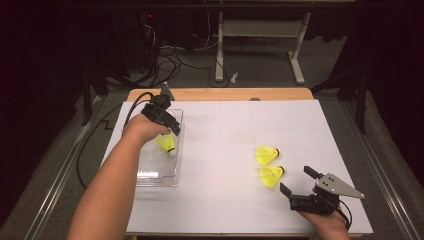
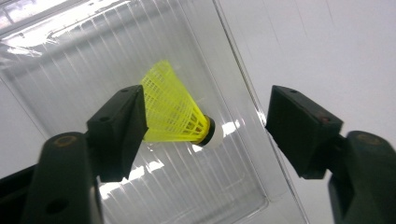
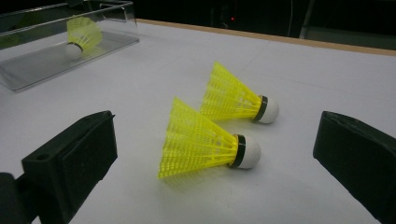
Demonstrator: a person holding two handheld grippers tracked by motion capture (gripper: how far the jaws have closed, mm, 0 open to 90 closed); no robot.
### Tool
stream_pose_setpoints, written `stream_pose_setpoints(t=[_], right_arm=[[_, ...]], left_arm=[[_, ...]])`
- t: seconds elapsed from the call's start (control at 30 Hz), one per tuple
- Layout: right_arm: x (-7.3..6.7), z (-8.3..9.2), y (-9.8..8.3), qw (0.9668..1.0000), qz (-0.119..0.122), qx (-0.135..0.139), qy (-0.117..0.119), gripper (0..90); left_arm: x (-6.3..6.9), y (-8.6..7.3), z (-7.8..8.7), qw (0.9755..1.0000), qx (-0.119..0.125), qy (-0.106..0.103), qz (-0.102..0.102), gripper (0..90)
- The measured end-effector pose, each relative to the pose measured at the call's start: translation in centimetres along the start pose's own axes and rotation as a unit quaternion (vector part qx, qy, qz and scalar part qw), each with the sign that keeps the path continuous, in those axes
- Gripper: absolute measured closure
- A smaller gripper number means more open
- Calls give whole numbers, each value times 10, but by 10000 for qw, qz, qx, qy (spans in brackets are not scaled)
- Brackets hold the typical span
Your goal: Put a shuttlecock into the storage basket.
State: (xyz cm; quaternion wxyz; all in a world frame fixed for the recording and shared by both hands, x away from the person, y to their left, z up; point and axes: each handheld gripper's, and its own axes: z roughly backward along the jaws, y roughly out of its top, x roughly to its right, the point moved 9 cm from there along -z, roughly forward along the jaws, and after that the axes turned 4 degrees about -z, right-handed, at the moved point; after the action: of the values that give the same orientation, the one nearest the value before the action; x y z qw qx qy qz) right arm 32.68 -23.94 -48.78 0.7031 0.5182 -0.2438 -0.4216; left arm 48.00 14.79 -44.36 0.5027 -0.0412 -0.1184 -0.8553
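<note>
The left claw [image 1: 167,125] hovered over a clear plastic tray [image 1: 150,175] at the left of the white tabletop [image 1: 225,135]. Its jaws stood well apart and gripped nothing. A yellow shuttlecock [image 2: 175,112] lay on its side on the tray's ribbed floor between them — the mesh skirt looked to be just against one jaw in the left gripper view, though whether it truly touched could not be told, and the white cork tip pointed toward the other jaw, clear of it.

The right claw [image 1: 296,181] rested low at the near right of the tabletop, jaws spread wide and empty. Just ahead of it lay two more yellow shuttlecocks on their sides, close together but apart — the nearer one [image 3: 208,140] between the lines of the open jaws and touching neither, the farther one [image 3: 238,98] just behind it. Both had their cork tips pointing the same way, toward the right edge of the tabletop in the high view.
</note>
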Motion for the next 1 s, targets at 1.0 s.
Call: stream_pose_setpoints(t=[1.0], right_arm=[[-3, -2, 0, 10000, 50, -21, 13, 4]], left_arm=[[22, -28, 2, 9989, -410, -16, -248, 6]])
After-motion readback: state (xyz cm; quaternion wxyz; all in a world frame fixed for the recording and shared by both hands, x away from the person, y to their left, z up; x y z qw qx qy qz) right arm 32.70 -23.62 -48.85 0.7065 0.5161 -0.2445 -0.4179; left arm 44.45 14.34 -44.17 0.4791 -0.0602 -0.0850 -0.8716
